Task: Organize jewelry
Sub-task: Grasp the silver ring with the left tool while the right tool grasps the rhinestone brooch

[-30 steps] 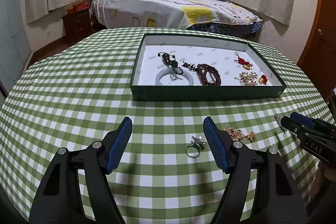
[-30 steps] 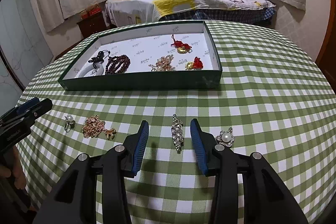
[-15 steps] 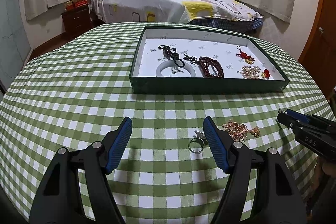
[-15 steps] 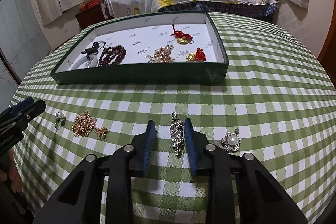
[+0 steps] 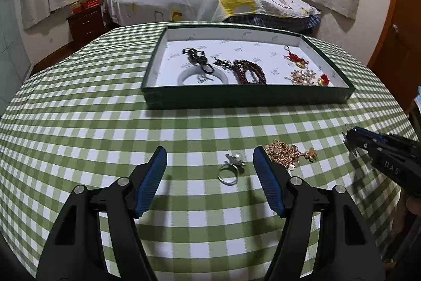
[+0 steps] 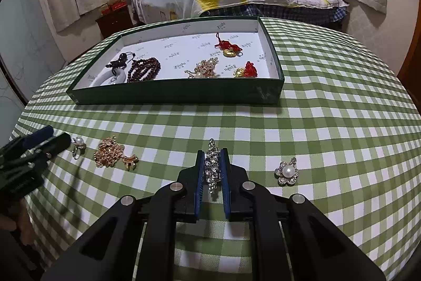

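- Right now the right gripper (image 6: 213, 170) is clamped on the rhinestone brooch (image 6: 212, 167), whose tip pokes out ahead of the pads, low over the checked tablecloth (image 6: 329, 128).
- Just to its right lies a pearl flower brooch (image 6: 286, 171); straight ahead sits the green tray (image 6: 173, 94).
- Meanwhile the left gripper (image 5: 210, 175) is spread wide, with the pearl ring (image 5: 231, 167) on the cloth between its fingers, nearer the right one; the gold chain (image 5: 286, 152) lies just beyond that finger.

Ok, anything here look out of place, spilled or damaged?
Nothing damaged or spilled. Three pieces lie loose on the tablecloth outside the green tray: a pearl ring, a gold chain piece and a pearl flower brooch. The right gripper is shut on a rhinestone clip.
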`<state>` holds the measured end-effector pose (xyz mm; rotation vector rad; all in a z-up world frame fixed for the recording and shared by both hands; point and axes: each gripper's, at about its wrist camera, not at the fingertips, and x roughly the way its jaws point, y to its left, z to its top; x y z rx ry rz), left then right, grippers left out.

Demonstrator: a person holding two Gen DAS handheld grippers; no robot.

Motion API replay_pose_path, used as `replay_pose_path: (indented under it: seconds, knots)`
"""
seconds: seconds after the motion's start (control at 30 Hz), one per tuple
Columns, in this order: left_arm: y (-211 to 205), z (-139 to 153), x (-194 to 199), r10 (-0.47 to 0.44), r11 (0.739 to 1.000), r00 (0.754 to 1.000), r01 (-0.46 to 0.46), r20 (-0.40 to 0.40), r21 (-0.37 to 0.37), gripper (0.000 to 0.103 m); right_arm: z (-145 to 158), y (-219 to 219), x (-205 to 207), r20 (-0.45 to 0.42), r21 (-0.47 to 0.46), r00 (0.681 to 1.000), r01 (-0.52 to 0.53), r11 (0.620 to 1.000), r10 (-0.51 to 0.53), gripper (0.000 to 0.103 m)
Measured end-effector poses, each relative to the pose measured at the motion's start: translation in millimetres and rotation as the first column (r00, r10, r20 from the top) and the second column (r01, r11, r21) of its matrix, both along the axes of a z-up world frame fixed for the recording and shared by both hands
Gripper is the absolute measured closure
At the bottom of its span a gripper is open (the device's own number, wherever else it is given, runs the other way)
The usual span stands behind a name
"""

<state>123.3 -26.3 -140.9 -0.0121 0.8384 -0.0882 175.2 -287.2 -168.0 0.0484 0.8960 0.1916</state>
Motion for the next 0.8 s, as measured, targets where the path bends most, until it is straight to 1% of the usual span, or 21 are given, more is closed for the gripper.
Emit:
replay_pose_path:
  seconds: [0.03,0.1,0.2,0.27,0.3,0.37,0.47,0.53,0.57,0.63,0.8]
  knots:
    - [-1.7,-0.9,0.4,-0.006,1.0,1.0,0.006,-0.002,0.004,0.045,0.5,-0.1,-0.5,0.001,0.005,1.0,-0.001,1.0,0.001,0.09]
    - [-5.7,-4.1,2.2,-0.015,1.0,1.0,0.015,-0.011,0.014,0.046,0.8,-0.2,-1.1,0.001,0.012,1.0,-0.005,1.0,0.005,0.09]
    - [-7.3,-8.8,4.6,-0.022,1.0,1.0,0.022,-0.023,0.015,0.052,0.2,-0.5,-1.4,-0.002,0.021,1.0,-0.008,1.0,0.008,0.09]
    - [-9.2,-12.0,6.4,-0.026,0.999,0.999,0.027,-0.033,0.017,0.053,-1.0,-1.0,-1.3,-0.007,0.028,1.0,-0.007,1.0,0.008,0.09]
    - [-10.0,-13.3,7.2,-0.028,0.999,0.999,0.029,-0.036,0.017,0.054,-1.5,-1.3,-1.3,-0.008,0.031,1.0,-0.007,0.999,0.007,0.09]
    - [-11.0,-14.8,8.9,-0.036,0.999,0.998,0.037,-0.046,0.011,0.06,-2.3,-2.5,-1.6,-0.011,0.037,1.0,-0.006,0.999,0.006,0.09]
    - [-12.4,-16.7,11.1,-0.047,0.999,0.997,0.047,-0.059,-0.001,0.065,-3.3,-2.1,-1.4,-0.014,0.042,1.0,-0.006,0.999,0.007,0.09]
    - [-12.6,-18.0,12.2,-0.054,0.999,0.996,0.053,-0.067,-0.008,0.071,-4.1,-1.7,-1.6,-0.015,0.044,1.0,-0.006,0.999,0.007,0.09]
    - [-12.7,-18.2,12.6,-0.056,0.998,0.996,0.055,-0.069,-0.009,0.071,-4.7,-1.4,-1.6,-0.017,0.045,1.0,-0.007,0.999,0.007,0.09]
    - [-13.9,-18.7,12.8,-0.063,0.998,0.996,0.062,-0.069,-0.012,0.075,-5.7,-1.0,-1.0,-0.019,0.045,1.0,-0.007,0.999,0.008,0.09]
    - [-13.7,-18.7,13.5,-0.07,0.997,0.995,0.069,-0.069,-0.016,0.079,-6.8,-0.2,-0.7,-0.021,0.046,1.0,-0.007,0.999,0.008,0.09]
